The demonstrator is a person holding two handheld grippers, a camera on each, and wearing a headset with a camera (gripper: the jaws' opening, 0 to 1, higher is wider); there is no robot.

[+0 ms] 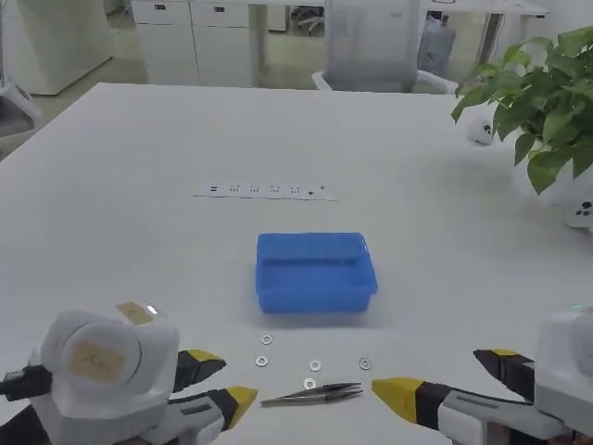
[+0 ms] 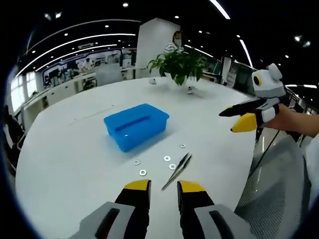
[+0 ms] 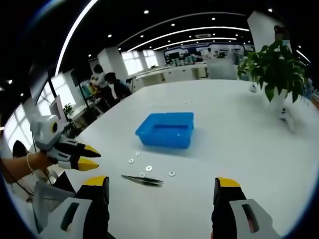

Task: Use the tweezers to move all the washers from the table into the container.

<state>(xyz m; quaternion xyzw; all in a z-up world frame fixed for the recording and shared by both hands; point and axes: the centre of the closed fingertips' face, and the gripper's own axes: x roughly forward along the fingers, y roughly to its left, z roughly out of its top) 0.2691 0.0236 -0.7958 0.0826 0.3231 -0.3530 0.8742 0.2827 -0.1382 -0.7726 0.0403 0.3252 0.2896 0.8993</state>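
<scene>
resting on the white table (image 1: pixel 139 185), the blue container (image 1: pixel 315 272) stands just beyond the work. left gripper (image 1: pixel 232 378): jaws slightly apart, empty. right gripper (image 1: pixel 426 371): jaws wide apart, empty. the tweezers (image 1: pixel 312 394) lie flat between them. risk: a shallow grab may skid this thin tool into the washers (image 1: pixel 315 365) just beside it and scatter them. risk: a flat washer may slip from the tips in transit.

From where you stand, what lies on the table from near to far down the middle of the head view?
Tweezers → washers → blue container → white strip with small marks.
</scene>
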